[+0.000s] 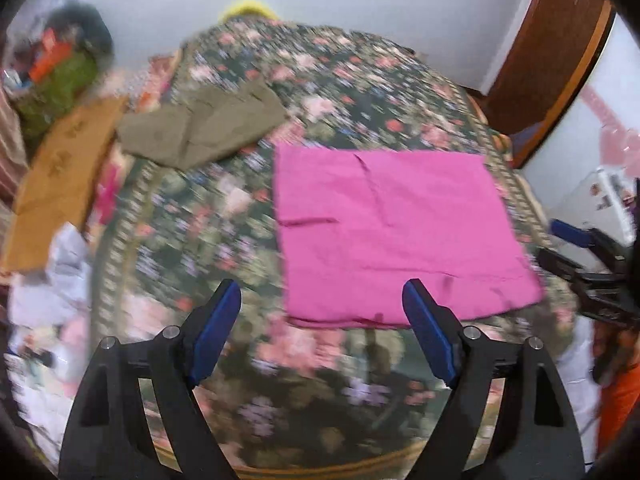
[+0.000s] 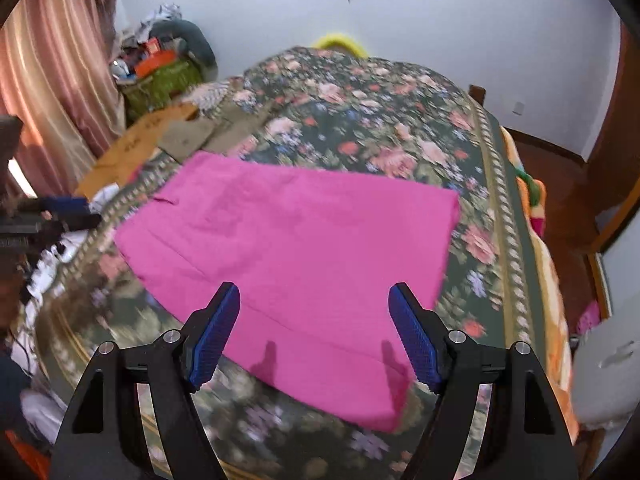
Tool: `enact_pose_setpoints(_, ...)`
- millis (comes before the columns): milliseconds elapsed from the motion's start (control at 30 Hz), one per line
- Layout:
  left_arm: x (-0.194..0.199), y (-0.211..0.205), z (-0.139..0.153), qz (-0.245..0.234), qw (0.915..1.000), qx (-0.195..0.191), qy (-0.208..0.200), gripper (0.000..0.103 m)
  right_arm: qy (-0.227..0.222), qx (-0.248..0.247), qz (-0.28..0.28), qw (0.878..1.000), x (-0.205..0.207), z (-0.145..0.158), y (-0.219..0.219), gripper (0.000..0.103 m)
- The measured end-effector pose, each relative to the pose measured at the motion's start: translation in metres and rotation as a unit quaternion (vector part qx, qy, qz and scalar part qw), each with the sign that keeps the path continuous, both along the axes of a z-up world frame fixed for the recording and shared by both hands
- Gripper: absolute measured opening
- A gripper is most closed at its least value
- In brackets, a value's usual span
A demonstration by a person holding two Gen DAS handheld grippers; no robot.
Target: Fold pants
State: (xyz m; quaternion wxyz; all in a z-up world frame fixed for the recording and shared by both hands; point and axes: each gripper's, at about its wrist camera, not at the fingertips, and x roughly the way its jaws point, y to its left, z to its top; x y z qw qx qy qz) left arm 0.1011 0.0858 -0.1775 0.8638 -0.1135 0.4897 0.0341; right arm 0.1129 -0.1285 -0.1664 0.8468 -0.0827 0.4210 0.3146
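The pink pants [image 1: 396,236] lie folded into a flat rectangle on the floral bedspread [image 1: 224,200]; they also show in the right wrist view [image 2: 292,252]. My left gripper [image 1: 322,300] is open and empty, held above the bed just before the pants' near left corner. My right gripper [image 2: 314,300] is open and empty, above the pants' near edge. The right gripper also shows at the right edge of the left wrist view [image 1: 580,252].
Olive-brown folded pants [image 1: 200,124] lie at the far left of the bed, beside a brown cardboard sheet [image 1: 60,176]. A green basket of clutter [image 2: 160,76] stands by the curtain [image 2: 52,80]. A wooden door [image 1: 548,52] is at the right.
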Motion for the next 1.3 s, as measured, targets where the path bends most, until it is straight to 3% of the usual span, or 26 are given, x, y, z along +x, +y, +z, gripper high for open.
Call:
enact_pose_setpoints(233,-0.003,-0.007,-0.030,0.006,0.9943,-0.095,0.048,0.083,0.039,0.004,0.009,0.999,0.004,-0.035,0.029,0.074)
enact_pose_setpoints(367,-0.004,-0.008,-0.049,0.007,0.9841,-0.161,0.074,0.083,0.076,-0.001,0.012,0.997,0.004,-0.061,0.037,0.074)
enact_pose_setpoints(567,0.007,-0.002,-0.055,0.029,0.9767,-0.203,0.063,0.093,0.077,-0.006,0.029,0.997,-0.004,-0.067,0.039,0.076)
enact_pose_setpoints(733,0.026,0.008,-0.059,0.052,0.9722,-0.222,0.053,0.092,0.078,-0.002,0.036,0.996,-0.004,-0.068,0.037,0.076)
enact_pose_setpoints(800,0.032,0.010,-0.058,0.059,0.9746,-0.209,0.054,0.084,0.081,0.001,0.036,0.996,-0.002,-0.069,0.037,0.076)
enact_pose_setpoints(833,0.034,0.011,-0.057,0.065,0.9770,-0.195,0.054,0.071,0.081,0.001,0.036,0.996,-0.002,-0.069,0.036,0.076)
enact_pose_setpoints(867,0.036,0.011,-0.056,0.070,0.9804,-0.176,0.056,0.049,0.081,0.002,0.036,0.996,-0.001,-0.069,0.036,0.076)
enact_pose_setpoints(933,0.038,0.011,-0.053,0.071,0.9862,-0.140,0.053,0.031,0.082,0.004,0.035,0.996,-0.001,-0.069,0.036,0.076)
enact_pose_setpoints(1000,0.036,0.012,-0.053,0.071,0.9871,-0.136,0.046,0.027,0.083,0.006,0.035,0.996,0.000,-0.068,0.036,0.074)
enact_pose_setpoints(1067,0.033,0.008,-0.048,0.068,0.9915,-0.105,0.035,0.023,0.081,0.012,0.026,0.996,0.000,-0.066,0.033,0.070)
enact_pose_setpoints(1200,0.018,0.004,-0.033,0.073,0.9973,-0.002,0.005,0.022,0.084,0.030,-0.007,0.996,0.001,-0.065,0.020,0.065)
enact_pose_setpoints(1300,0.004,0.002,-0.026,0.078,0.9938,0.076,-0.018,0.022,0.080,0.021,-0.011,0.997,-0.002,-0.063,0.014,0.065)
